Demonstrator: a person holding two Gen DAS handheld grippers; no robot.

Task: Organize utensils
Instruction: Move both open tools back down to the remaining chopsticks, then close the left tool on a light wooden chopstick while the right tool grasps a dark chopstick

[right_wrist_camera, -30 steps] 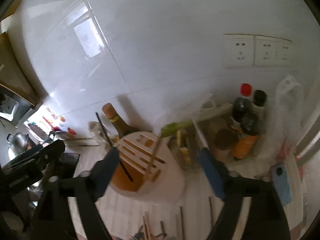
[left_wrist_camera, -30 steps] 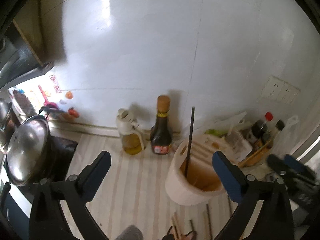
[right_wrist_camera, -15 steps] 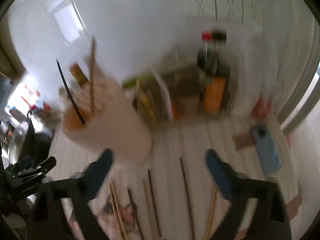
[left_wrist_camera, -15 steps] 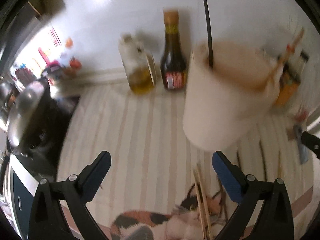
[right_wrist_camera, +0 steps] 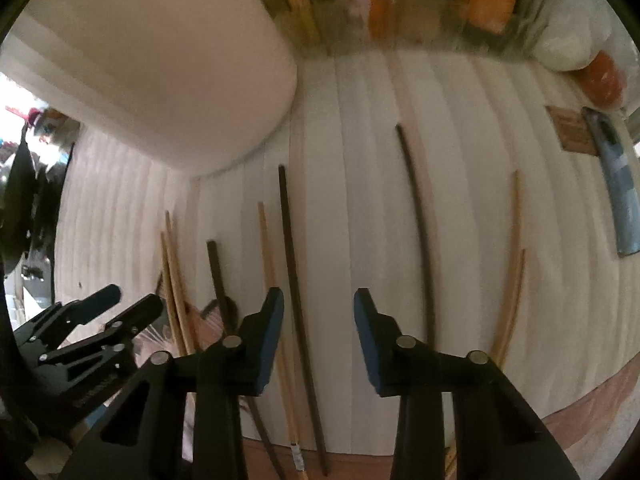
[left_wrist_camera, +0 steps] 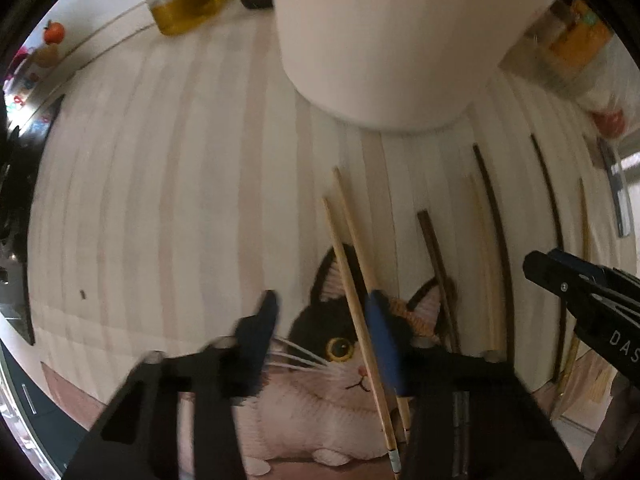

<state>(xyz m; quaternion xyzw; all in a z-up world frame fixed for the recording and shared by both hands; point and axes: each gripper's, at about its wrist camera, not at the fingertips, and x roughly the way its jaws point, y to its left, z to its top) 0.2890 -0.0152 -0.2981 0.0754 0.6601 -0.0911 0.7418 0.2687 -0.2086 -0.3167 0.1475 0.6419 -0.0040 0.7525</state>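
Several chopsticks, pale bamboo and dark wood, lie side by side on a striped mat in front of a white utensil holder [left_wrist_camera: 380, 40] [right_wrist_camera: 160, 60]. My left gripper [left_wrist_camera: 322, 312] points down over the mat's cat picture, its jaws closing. A pale bamboo chopstick [left_wrist_camera: 344, 264] runs between them, close to the right finger, and the pads do not press on it. My right gripper [right_wrist_camera: 319, 304] is low over the mat too, jaws closing around a long dark chopstick [right_wrist_camera: 290, 248] without gripping it. Each gripper shows in the other's view: the right gripper [left_wrist_camera: 536, 264], the left gripper [right_wrist_camera: 132, 300].
An oil bottle [left_wrist_camera: 180, 0] and a dark sauce bottle stand behind the holder on the left. Packets and bottles [right_wrist_camera: 480, 0] crowd the back right. A flat blue object [right_wrist_camera: 620, 184] lies at the mat's right edge. More chopsticks [right_wrist_camera: 416, 220] lie to the right.
Both grippers have dropped from above the holder's top to just over the mat and tipped downward. Their jaws have narrowed from wide open, each now around a chopstick.
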